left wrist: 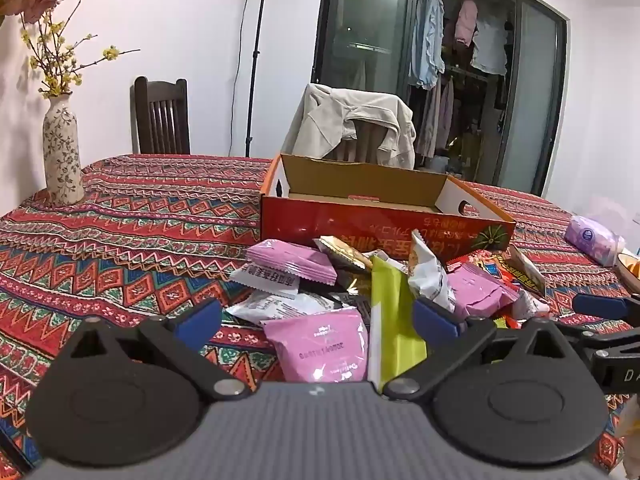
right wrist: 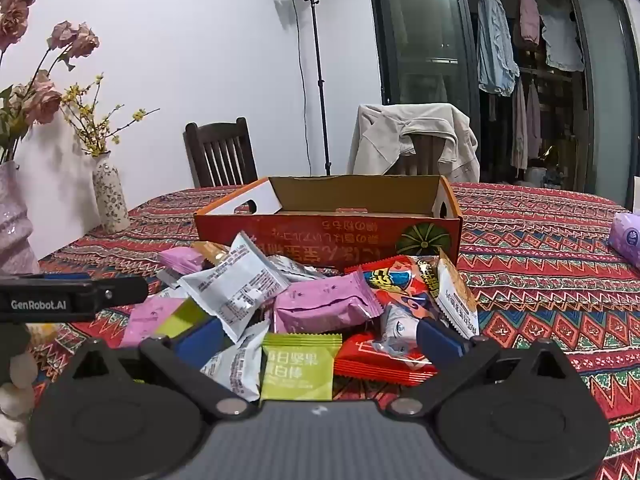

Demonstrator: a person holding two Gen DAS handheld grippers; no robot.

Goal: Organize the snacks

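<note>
While the snack packets (right wrist: 304,312) lie heaped across the lower middle of both wrist views, on the patterned worktop (left wrist: 132,216), the orange cardboard box (left wrist: 360,216) stands just behind them at mid frame, open-topped and, as far as its visible floor shows, empty; nothing appears sorted yet, so the task looks to be at its very start. The left gripper (left wrist: 316,316) hovers over the near edge of the heap with its jaws spread wide and nothing between them, a pink packet (left wrist: 320,344) lying just below; the right gripper (right wrist: 320,338) is likewise spread and empty-handed, a green packet (right wrist: 298,366) right in front of it. The next move probably calls for singling out one loose top packet, closing on its edge without dragging neighbours, then carrying it over the box's near wall.
</note>
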